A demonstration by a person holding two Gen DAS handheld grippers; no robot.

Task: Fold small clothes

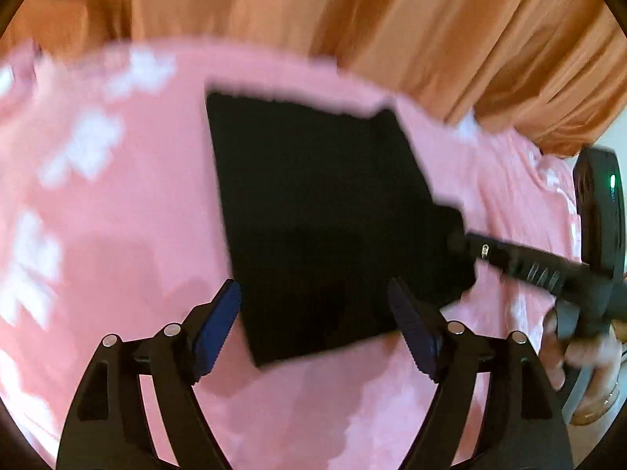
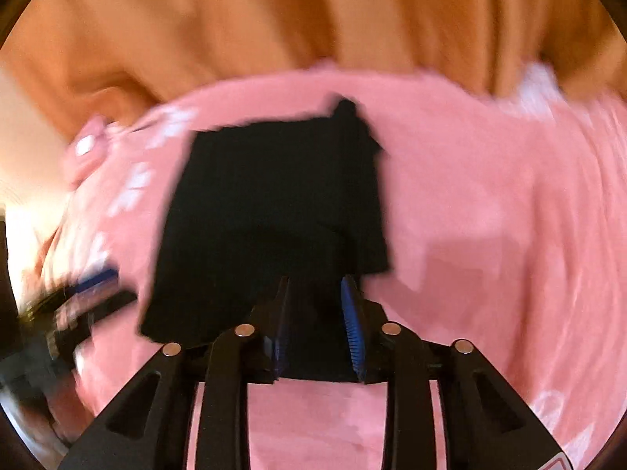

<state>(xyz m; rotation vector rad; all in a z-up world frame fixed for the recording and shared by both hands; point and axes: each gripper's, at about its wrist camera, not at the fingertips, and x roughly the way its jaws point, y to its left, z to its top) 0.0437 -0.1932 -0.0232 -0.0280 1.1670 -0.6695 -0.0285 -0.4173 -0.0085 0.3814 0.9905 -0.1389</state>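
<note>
The black garment (image 1: pixel 325 215) lies flat as a folded, roughly rectangular piece on the pink floral sheet (image 1: pixel 117 235), toward the sheet's far edge and about midway between its left and right sides. In the right wrist view the same garment (image 2: pixel 274 211) shows a small raised point of cloth at its far right corner; both views are blurred, so seams and the kind of garment cannot be told.

My left gripper (image 1: pixel 315 325) hangs over the near edge of the garment with its blue-padded fingers (image 1: pixel 219 325) spread wide, holding nothing; the near left corner of the cloth shows between them.

My right gripper (image 2: pixel 319 325) sits at the garment's near right edge. Its fingers stand partly closed, with a clear gap between the ribbed blue pads (image 2: pixel 354 333), and black cloth fills that gap. Whether the pads actually press the cloth I cannot tell. In the left wrist view this gripper (image 1: pixel 460 241) reaches in from the right, its tip meeting the garment's right edge, with my right hand (image 1: pixel 576 348) on its handle.

Beyond the sheet's far edge hangs an orange curtain (image 1: pixel 392 19), in folds, filling the background of both views.
</note>
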